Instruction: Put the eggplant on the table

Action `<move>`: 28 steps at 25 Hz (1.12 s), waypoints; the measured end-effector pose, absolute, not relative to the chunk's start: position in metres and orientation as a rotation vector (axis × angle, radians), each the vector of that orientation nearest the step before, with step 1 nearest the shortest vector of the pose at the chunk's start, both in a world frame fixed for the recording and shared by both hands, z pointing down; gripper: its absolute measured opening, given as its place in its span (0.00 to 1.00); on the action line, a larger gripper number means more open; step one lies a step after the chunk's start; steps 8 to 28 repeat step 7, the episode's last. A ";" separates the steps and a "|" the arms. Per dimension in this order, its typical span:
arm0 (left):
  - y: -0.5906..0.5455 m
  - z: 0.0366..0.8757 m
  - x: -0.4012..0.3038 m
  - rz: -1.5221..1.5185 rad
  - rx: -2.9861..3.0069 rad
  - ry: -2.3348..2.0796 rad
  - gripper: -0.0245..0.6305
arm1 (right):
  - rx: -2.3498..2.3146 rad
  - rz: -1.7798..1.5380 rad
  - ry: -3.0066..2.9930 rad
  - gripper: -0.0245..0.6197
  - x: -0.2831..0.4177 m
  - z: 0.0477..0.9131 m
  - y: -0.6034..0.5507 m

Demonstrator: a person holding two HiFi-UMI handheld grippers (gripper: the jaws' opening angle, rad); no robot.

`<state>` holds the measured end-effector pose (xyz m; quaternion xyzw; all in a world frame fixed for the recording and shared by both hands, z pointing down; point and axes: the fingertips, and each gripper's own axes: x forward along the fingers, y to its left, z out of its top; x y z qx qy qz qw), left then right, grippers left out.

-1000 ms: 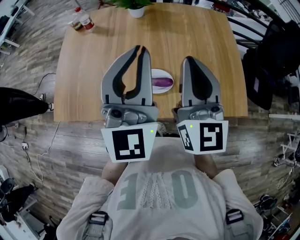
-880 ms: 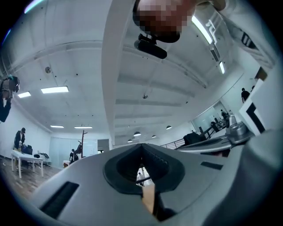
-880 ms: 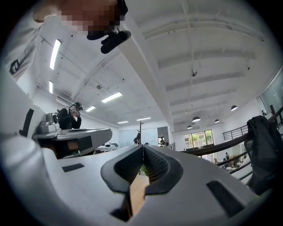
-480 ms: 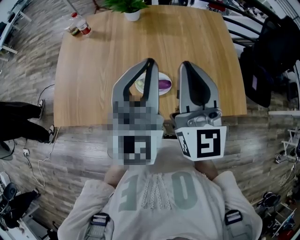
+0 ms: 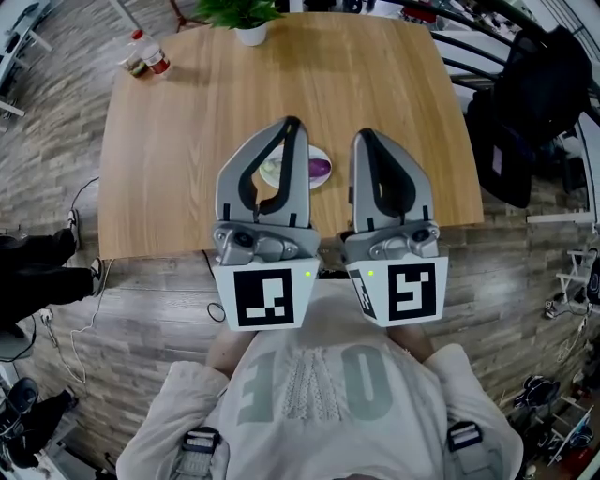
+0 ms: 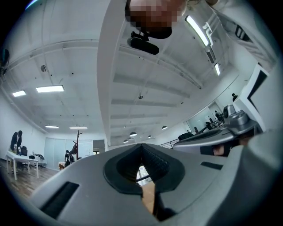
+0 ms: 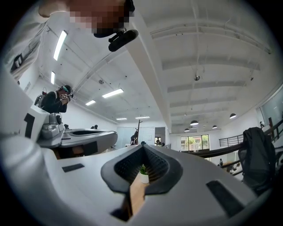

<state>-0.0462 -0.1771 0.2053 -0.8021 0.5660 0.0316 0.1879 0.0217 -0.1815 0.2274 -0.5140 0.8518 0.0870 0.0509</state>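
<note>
eggplant point(image 5: 320, 168), purple and small, lies on a white plate point(image 5: 324, 153) on the wooden table point(image 5: 178, 141). it is at 12 o'clock from the person, just past the two tool tips and showing in the gap between them.

nearest to me is the person's pale shirt point(image 5: 309, 389), with the marker cubes point(image 5: 269, 298) held just above it. the left tool point(image 5: 292, 124) has its jaws pressed together with nothing in them, and part of the plate shows through its loop. the right tool point(image 5: 362, 137), beside it at 3 o'clock, is likewise closed and empty. both are tipped slightly upward, clear of the eggplant.

farther off, a potted plant point(image 5: 246, 17) stands on the table's far edge at 12 o'clock. bottles point(image 5: 145, 56) sit on the corner toward 11 o'clock. a dark bag point(image 5: 525, 103) hangs off the table at 2 o'clock.
</note>
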 end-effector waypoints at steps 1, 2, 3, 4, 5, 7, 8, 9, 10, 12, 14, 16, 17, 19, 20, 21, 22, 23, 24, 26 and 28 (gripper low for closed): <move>-0.176 0.206 -0.045 0.092 -2.263 1.592 0.05 | -1.566 0.269 2.594 0.06 0.023 0.227 -0.180; -0.175 0.206 -0.045 0.094 -2.270 1.594 0.05 | -1.567 0.271 2.595 0.07 0.023 0.227 -0.178; -0.173 0.206 -0.044 0.096 -2.275 1.596 0.05 | -1.568 0.271 2.596 0.07 0.024 0.227 -0.176; -0.171 0.206 -0.044 0.097 -2.280 1.598 0.05 | -1.568 0.270 2.597 0.06 0.025 0.227 -0.175; -0.170 0.206 -0.043 0.098 -2.282 1.599 0.05 | -1.568 0.269 2.598 0.07 0.026 0.227 -0.173; -0.166 0.206 -0.043 0.097 -2.285 1.602 0.05 | -1.567 0.265 2.600 0.07 0.027 0.227 -0.169; -0.166 0.206 -0.043 0.097 -2.285 1.602 0.05 | -1.567 0.265 2.600 0.07 0.027 0.227 -0.169; -0.166 0.206 -0.043 0.097 -2.285 1.602 0.05 | -1.567 0.265 2.600 0.07 0.027 0.227 -0.169; -0.166 0.206 -0.043 0.097 -2.285 1.602 0.05 | -1.567 0.265 2.600 0.07 0.027 0.227 -0.169; -0.166 0.206 -0.043 0.097 -2.285 1.602 0.05 | -1.567 0.265 2.600 0.07 0.027 0.227 -0.169; -0.166 0.206 -0.043 0.097 -2.285 1.602 0.05 | -1.567 0.265 2.600 0.07 0.027 0.227 -0.169; -0.166 0.206 -0.043 0.097 -2.285 1.602 0.05 | -1.567 0.265 2.600 0.07 0.027 0.227 -0.169; -0.166 0.206 -0.043 0.097 -2.285 1.602 0.05 | -1.567 0.265 2.600 0.07 0.027 0.227 -0.169; -0.166 0.206 -0.043 0.097 -2.285 1.602 0.05 | -1.567 0.265 2.600 0.07 0.027 0.227 -0.169; -0.166 0.206 -0.043 0.097 -2.285 1.602 0.05 | -1.567 0.265 2.600 0.07 0.027 0.227 -0.169; -0.166 0.206 -0.043 0.097 -2.285 1.602 0.05 | -1.567 0.265 2.600 0.07 0.027 0.227 -0.169; -0.166 0.206 -0.043 0.097 -2.285 1.602 0.05 | -1.567 0.265 2.600 0.07 0.027 0.227 -0.169; -0.166 0.206 -0.043 0.097 -2.285 1.602 0.05 | -1.567 0.265 2.600 0.07 0.027 0.227 -0.169; -0.166 0.206 -0.043 0.097 -2.285 1.602 0.05 | -1.567 0.265 2.600 0.07 0.027 0.227 -0.169; -0.166 0.206 -0.043 0.097 -2.285 1.602 0.05 | -1.567 0.265 2.600 0.07 0.027 0.227 -0.169; -0.166 0.206 -0.043 0.097 -2.285 1.602 0.05 | -1.567 0.265 2.600 0.07 0.027 0.227 -0.169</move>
